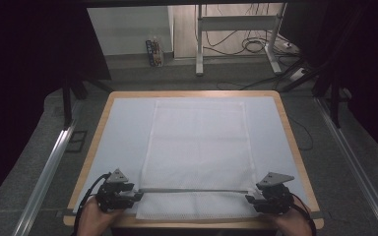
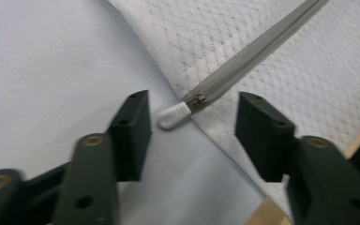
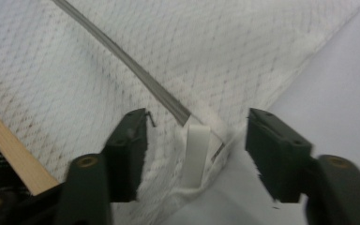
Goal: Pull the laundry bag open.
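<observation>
A white mesh bag (image 1: 197,142) lies flat on a pale sheet (image 1: 123,132) that covers the table. A grey zipper (image 1: 192,190) crosses the bag near the front edge. My left gripper (image 1: 137,195) sits at the zipper's left end. In the left gripper view it (image 2: 193,98) is open, and the white zipper pull (image 2: 173,115) lies untouched between the jaws. My right gripper (image 1: 250,198) sits at the zipper's right end. In the right gripper view it (image 3: 199,115) is open around a white fabric tab (image 3: 196,154) at the bag's corner, without pressing it.
The wooden table rim (image 1: 295,147) frames the sheet. Metal rails (image 1: 49,162) run along the floor on both sides. A desk frame (image 1: 236,39) with cables and a small carton (image 1: 155,51) stand beyond the table's far edge.
</observation>
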Demonstrator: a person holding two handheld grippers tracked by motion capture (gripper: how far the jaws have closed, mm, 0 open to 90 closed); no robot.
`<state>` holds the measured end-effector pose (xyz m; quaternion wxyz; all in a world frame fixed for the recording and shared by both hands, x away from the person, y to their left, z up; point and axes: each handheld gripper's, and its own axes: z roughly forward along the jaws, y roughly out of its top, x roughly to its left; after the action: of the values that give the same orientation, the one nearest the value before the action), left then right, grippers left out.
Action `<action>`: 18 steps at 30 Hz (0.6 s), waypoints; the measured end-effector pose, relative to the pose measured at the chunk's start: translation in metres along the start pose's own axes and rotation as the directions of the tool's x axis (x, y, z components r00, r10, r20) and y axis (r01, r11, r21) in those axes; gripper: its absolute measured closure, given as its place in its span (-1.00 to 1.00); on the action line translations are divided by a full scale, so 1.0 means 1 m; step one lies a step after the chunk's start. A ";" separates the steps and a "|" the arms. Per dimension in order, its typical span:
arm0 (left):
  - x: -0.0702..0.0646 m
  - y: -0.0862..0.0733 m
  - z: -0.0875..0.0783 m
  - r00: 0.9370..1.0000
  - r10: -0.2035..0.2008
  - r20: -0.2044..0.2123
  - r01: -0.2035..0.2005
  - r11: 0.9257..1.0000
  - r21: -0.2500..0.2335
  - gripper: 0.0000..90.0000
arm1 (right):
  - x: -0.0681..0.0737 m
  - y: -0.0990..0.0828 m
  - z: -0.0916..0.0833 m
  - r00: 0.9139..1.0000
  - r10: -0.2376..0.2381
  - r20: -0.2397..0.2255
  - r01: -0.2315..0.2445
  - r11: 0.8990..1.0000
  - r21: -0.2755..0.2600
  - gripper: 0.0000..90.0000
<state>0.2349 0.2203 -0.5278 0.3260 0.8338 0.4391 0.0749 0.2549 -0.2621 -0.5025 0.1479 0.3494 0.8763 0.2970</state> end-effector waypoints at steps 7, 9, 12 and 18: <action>-0.001 0.001 -0.002 1.000 -0.021 0.017 0.022 0.997 -0.072 -0.48 | -0.003 0.002 0.001 1.000 0.006 0.002 -0.006 0.999 -0.050 -0.57; -0.001 0.002 -0.004 1.000 -0.017 0.021 0.018 0.996 -0.087 -0.58 | -0.004 0.002 0.001 1.000 0.010 0.002 -0.010 0.998 -0.068 -0.63; -0.004 0.003 -0.005 1.000 -0.018 0.011 0.019 0.994 -0.104 -0.76 | -0.005 0.002 -0.001 1.000 0.013 0.001 -0.013 0.997 -0.079 -0.72; -0.006 0.000 -0.012 1.000 -0.007 -0.003 0.006 0.993 -0.118 -0.96 | -0.008 0.000 -0.006 1.000 0.020 -0.014 -0.021 0.995 -0.099 -0.86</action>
<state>0.2263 0.2209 -0.5179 0.3743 0.8114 0.4373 0.1014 0.2583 -0.2702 -0.4973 0.1561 0.3487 0.8578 0.3439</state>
